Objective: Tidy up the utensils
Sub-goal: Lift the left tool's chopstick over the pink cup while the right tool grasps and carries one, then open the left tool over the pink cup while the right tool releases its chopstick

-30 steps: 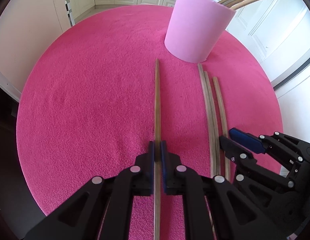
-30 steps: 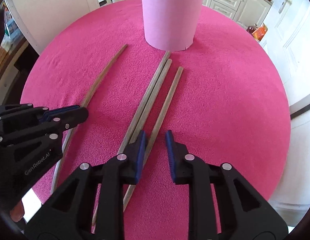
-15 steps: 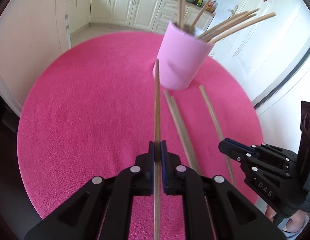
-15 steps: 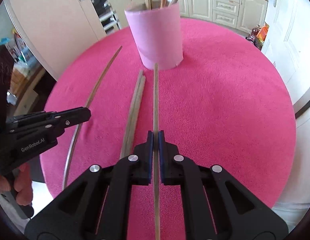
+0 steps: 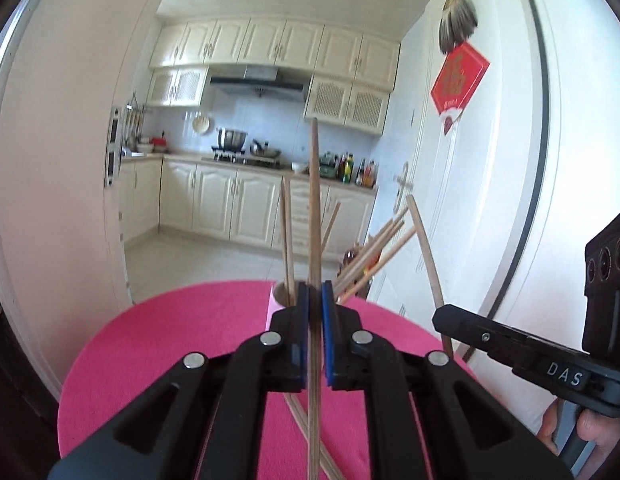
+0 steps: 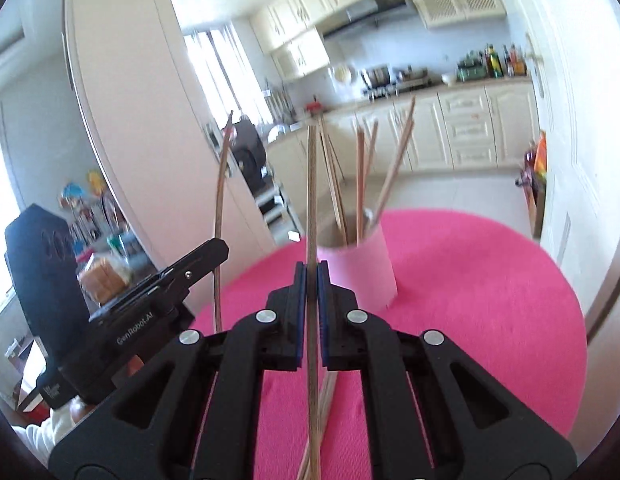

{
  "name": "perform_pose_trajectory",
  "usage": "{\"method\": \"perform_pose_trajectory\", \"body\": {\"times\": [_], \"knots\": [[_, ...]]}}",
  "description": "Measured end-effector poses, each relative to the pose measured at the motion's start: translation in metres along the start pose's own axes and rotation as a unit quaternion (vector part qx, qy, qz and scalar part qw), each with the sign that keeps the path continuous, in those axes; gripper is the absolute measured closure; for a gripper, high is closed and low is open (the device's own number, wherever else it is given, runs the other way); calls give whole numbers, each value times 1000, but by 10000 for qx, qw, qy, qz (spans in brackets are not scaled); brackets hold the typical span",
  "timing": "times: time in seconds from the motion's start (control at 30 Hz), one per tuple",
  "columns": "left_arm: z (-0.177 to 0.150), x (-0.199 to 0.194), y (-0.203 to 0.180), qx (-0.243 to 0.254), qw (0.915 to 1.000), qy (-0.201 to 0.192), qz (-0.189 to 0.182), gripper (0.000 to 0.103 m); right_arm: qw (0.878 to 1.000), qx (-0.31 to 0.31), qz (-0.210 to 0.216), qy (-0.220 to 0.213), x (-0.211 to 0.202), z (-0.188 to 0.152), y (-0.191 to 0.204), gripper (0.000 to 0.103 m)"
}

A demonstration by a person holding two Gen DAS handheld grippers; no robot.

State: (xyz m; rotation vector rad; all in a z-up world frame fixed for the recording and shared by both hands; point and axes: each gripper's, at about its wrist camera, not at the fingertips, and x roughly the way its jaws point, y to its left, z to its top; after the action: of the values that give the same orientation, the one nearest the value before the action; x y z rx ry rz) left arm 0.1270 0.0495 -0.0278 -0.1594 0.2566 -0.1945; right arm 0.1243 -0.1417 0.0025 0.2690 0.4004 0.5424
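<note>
Both grippers are clamped on a stick each: left gripper [image 5: 314, 304] w/ its chopstick [image 5: 314, 208], right gripper [image 6: 311, 280] w/ its own chopstick [image 6: 311, 200], both lifted off the pink table [image 6: 489, 292]. Pink cup [image 6: 365, 268] sits toward the table's far edge, already bristling w/ sticks. Best approach: tip each one steep, enter one at a time, aiming for gaps btw sticks. Two more [image 5: 300, 420] lie near the table's near edge. Plenty of bare cloth right of the cup.
</note>
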Motion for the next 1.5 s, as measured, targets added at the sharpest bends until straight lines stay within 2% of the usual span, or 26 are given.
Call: {"method": "perform_pose_trajectory", "body": {"times": [0.1,0.2,0.37,0.47,0.63,0.8,1.27,1.33,1.37,1.4,1.5], "knots": [[11,8,-6,36,9987,-510,31,96,9982,-107,10,-588,1,14,2,97],[25,18,-6,67,9963,-855,103,96,9932,-196,10,-1150,6,27,3,97],[48,50,-5,-49,9927,-1204,96,96,9829,-272,103,-1818,29,45,-4,97],[60,69,0,-143,9911,-1313,141,96,9779,-247,162,-2068,48,55,-8,97],[68,103,5,-233,9909,-1308,202,96,9742,-342,70,-2230,77,66,-15,97],[69,126,13,-445,9909,-1255,186,96,9705,-450,64,-2369,87,69,-19,97],[42,140,17,-264,9947,-978,189,96,9682,-622,-51,-2423,100,64,-22,97],[41,140,17,-259,9949,-956,210,91,9687,-610,-60,-2405,99,62,-21,97],[41,140,17,-262,9949,-946,219,86,9687,-625,-64,-2399,99,62,-21,97],[42,139,18,-268,9950,-933,221,76,9689,-636,-72,-2389,99,61,-20,97],[42,137,19,-243,9951,-918,267,76,9697,-662,-95,-2348,98,59,-18,97]]}}
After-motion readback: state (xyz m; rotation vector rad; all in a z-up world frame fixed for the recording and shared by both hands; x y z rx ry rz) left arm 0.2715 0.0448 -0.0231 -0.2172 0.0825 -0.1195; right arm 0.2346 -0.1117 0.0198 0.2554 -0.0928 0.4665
